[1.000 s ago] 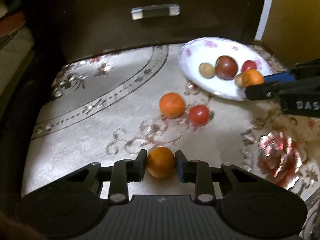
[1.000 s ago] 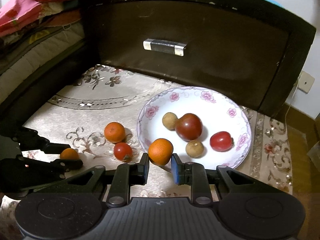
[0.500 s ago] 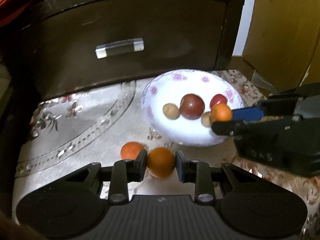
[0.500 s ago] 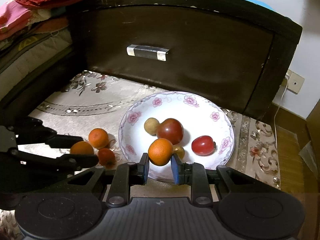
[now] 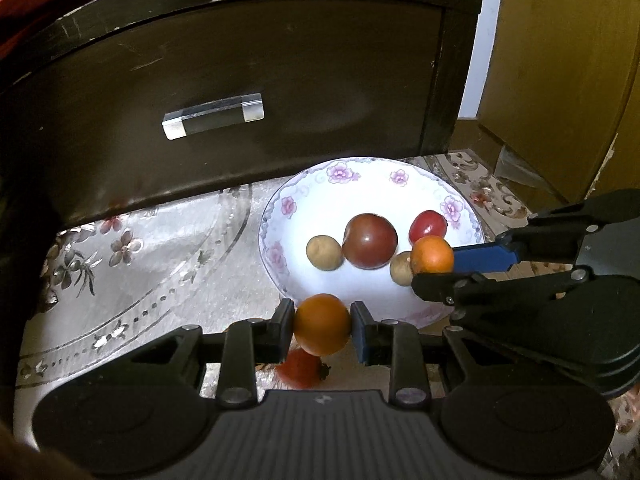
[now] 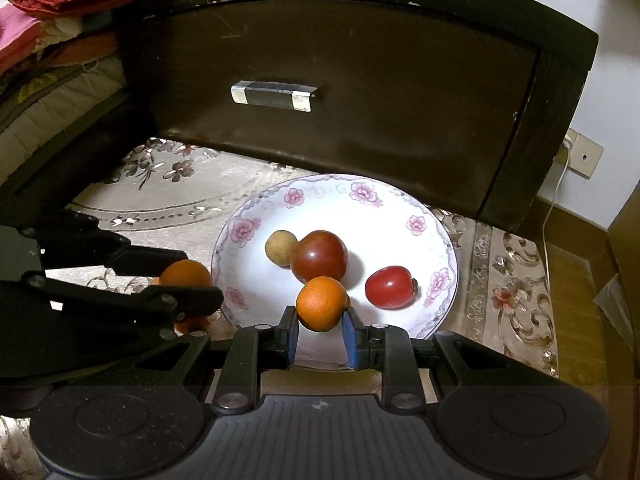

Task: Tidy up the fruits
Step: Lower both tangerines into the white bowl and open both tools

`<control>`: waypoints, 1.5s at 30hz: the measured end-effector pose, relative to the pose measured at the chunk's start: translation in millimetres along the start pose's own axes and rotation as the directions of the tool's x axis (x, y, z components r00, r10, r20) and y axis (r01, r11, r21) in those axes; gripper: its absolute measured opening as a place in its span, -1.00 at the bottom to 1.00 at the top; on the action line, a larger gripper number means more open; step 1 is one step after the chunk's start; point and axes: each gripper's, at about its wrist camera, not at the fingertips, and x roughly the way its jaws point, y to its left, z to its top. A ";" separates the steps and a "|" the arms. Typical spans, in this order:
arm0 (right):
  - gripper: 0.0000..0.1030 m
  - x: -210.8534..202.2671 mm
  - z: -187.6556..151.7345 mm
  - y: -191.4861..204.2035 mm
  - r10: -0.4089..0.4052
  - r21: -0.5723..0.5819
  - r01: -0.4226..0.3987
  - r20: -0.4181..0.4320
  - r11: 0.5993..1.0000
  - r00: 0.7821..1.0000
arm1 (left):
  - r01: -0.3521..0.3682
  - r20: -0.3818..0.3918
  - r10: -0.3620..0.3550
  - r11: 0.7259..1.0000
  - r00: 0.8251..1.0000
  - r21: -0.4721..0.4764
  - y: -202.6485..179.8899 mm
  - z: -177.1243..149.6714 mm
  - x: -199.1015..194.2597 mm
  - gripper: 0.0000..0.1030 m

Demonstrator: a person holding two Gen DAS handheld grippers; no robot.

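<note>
**Carrying two oranges to the plate**

Holding one small orange each — both grippers are clamped on fruit. Left gripper (image 5: pixel 322 326) pinches its orange (image 5: pixel 322 324) across the widest part, pads on opposite sides, fruit w/ its top and bottom sticking out of the jaws. It hangs just at the near-left rim of the flowered plate (image 5: pixel 352 188), not yet over the middle. A small red tomato (image 5: pixel 301 368) lies on the cloth (image 5: pixel 160 248) below the fingers.

Right gripper (image 6: pixel 321 322) grips the other orange (image 6: pixel 321 303) the same way, over the plate's near part, close in front of the big dark-red tomato (image 6: pixel 319 255). Can't tell if it touches the plate yet.

Handling, my guess: these look light, round, firm skin w/ a bit of give — easy to pinch, but they roll once let go. Best hold is across the middle, as now; a squeeze too hard could bruise. Plate looks like china, so set down low, don't drop.

Already on the plate: a tan round fruit (image 6: pixel 281 248), a red tomato (image 6: pixel 390 287), plus a second tan one (image 5: pixel 401 268) seen from the left camera — little room between them, so a released orange may knock neighbours.
</note>
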 end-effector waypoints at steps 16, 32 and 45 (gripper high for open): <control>-0.58 18.1 1.6 -12.9 -0.033 0.011 0.033 0.000 0.999 0.999 | 0.006 0.008 -0.006 1.000 1.000 -0.001 -1.2 10.3 26.1 -0.32; -0.54 23.8 5.8 -16.5 -0.036 0.017 0.036 0.011 0.999 0.999 | -0.014 -0.003 0.013 1.000 1.000 -0.018 0.6 13.3 30.2 -0.29; -0.53 23.6 7.3 -17.4 -0.038 0.022 0.038 0.015 0.999 0.999 | -0.023 0.004 0.024 0.999 1.000 -0.031 4.0 15.0 26.2 -0.19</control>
